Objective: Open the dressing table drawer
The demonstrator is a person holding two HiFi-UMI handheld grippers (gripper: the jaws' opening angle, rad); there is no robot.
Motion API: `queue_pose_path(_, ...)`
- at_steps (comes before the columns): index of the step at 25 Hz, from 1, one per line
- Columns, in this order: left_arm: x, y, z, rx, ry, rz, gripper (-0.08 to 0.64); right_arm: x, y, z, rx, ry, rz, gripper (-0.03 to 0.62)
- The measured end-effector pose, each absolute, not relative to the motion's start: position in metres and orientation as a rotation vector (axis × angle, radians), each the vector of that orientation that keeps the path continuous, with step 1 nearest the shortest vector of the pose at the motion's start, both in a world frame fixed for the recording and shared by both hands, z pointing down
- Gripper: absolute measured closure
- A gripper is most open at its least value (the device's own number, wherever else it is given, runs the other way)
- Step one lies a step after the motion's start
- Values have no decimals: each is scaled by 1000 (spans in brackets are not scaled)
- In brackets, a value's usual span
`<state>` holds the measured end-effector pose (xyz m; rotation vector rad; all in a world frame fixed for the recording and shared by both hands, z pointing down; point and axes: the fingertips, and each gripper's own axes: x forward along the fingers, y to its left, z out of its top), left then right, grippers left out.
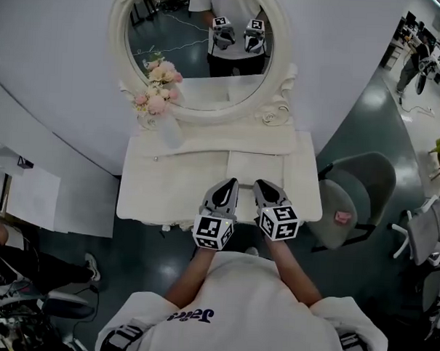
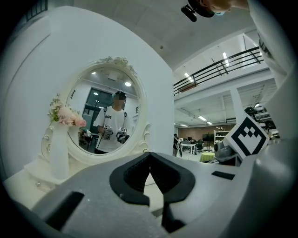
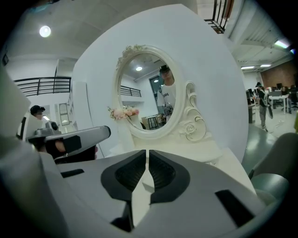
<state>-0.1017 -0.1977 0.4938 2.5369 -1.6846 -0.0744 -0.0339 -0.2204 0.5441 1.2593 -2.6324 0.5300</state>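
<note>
The white dressing table [image 1: 143, 193] stands against a curved white wall, with an oval mirror [image 1: 200, 54] on top. Its drawer front is hidden under the tabletop's front edge. Both grippers hover side by side over that front edge, pointing at the mirror. My left gripper [image 1: 227, 186] is shut with nothing between its jaws, and its tip [image 2: 149, 155] points toward the mirror [image 2: 104, 116]. My right gripper [image 1: 264, 188] is also shut and empty, its tip [image 3: 147, 153] aimed at the tabletop [image 3: 205, 151]. The mirror reflects both grippers.
A white vase of pink flowers [image 1: 159, 96] stands at the table's back left. A grey chair [image 1: 353, 202] sits close to the table's right side. A low white surface [image 1: 30, 195] and a person's shoe [image 1: 92, 267] are at the left.
</note>
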Motion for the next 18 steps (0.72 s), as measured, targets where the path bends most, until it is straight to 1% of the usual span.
queue_pose_path(8,-107,-234,507,2600,-1558,-50,546,-36,-242,588,1353,-2506,618,577)
queue_pose_path(14,-104,-247,517,2620,-1478,-37,546,-29,-242,638,1379,-2384,738,577)
queue_pose_path(18,-108,-257,520,2629,-1455,-31,546,-22,-245,671,1395,-2300,819,561)
